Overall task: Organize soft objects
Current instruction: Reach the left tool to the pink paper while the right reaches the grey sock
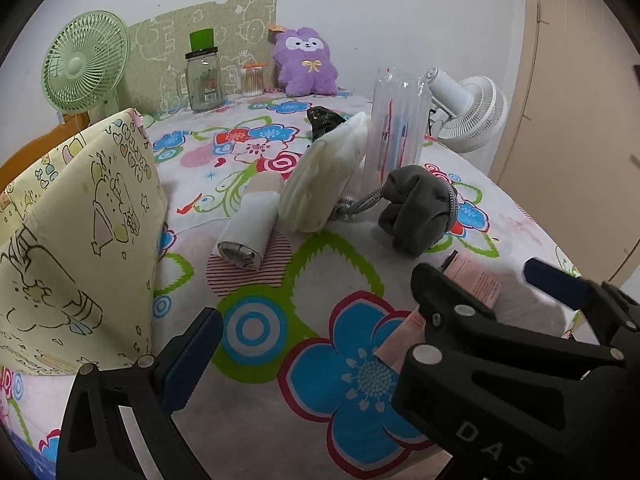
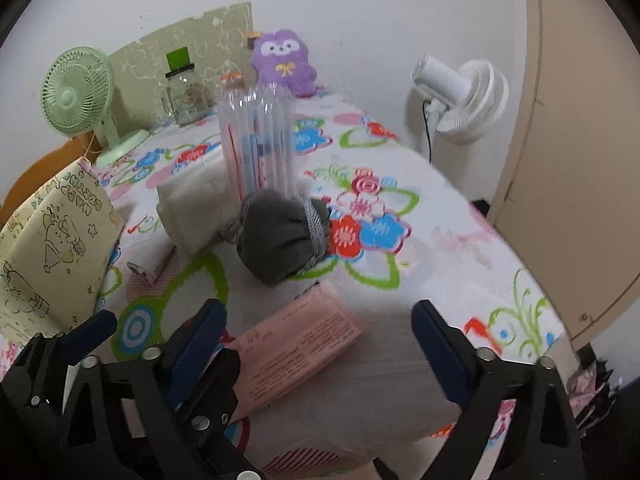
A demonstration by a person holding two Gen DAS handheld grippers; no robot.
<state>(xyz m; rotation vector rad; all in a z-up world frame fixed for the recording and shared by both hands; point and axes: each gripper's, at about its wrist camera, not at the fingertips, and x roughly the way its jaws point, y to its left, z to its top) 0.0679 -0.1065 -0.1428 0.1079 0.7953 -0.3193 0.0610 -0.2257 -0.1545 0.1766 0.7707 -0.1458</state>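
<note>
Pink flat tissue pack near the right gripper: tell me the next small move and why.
Probably lower the right gripper a little further and close on the pink flat tissue pack. Its jaws stand open with the pack lying flat between them on the flowered tablecloth, the pads not yet pressing it.

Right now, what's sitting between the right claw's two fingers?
The pink packet lies between the right gripper's spread fingers, untouched, shown in the right wrist view.

Soft, even indoor light with faint shadows, heavy fisheye bending and dark vignetted corners, slight motion blur in the right view.
</note>
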